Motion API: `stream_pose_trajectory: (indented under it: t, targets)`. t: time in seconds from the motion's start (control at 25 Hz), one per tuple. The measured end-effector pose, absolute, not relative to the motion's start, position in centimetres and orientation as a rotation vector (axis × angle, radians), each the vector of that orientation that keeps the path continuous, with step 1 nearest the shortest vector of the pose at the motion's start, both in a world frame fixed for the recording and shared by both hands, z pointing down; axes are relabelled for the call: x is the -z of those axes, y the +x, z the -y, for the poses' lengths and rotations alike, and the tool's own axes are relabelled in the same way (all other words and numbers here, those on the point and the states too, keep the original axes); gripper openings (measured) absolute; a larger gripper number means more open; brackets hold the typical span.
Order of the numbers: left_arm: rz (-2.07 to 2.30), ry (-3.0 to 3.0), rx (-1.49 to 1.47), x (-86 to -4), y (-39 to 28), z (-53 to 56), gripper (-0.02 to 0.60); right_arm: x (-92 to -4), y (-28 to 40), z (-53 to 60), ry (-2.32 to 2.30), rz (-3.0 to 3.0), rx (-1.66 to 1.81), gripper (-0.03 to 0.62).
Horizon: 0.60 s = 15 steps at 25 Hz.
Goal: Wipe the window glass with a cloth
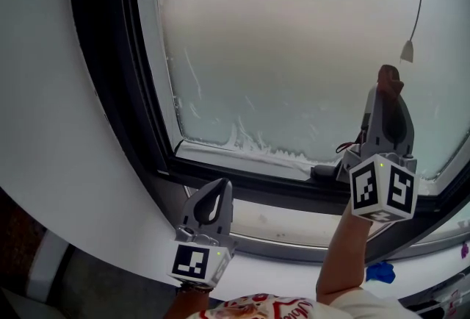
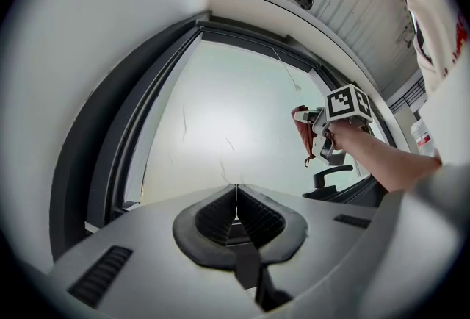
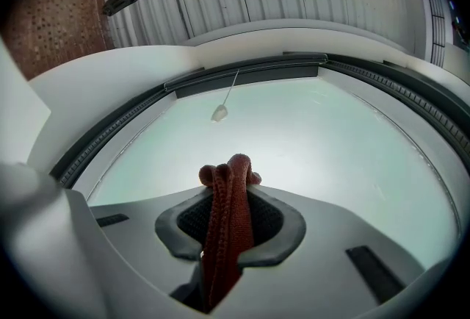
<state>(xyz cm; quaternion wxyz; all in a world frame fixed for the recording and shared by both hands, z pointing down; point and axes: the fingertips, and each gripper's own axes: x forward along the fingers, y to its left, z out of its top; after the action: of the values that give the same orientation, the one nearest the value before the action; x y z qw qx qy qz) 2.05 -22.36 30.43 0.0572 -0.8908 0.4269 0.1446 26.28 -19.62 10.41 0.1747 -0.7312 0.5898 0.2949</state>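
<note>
right gripper (image 1: 388, 93) is clamped on the red cloth (image 1: 389, 77), window glass (image 1: 294, 53) lies straight ahead of the cloth tip; left gripper (image 1: 217, 192) sits lower, jaws pinched together on nothing

The glass (image 1: 279, 53) is pale and frosted, with thin streaks and a ragged smeared band along its lower edge. The cloth (image 1: 389, 79) is dark red and knitted, bunched into upright folds and pinched in the right tongs (image 3: 229, 189). Its rounded end pokes past their tips, over the glass's lower right part.
</note>
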Motion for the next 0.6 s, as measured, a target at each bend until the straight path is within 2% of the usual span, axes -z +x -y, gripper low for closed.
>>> stream_pose_trajectory:
  t: [0.6]
  targets:
    - [-1.340,-2.683,-0.432,-30.9,-1.6,22.9,0.021,-11.0,21.6,21.8,-2.034,-1.733,-0.823,0.087]
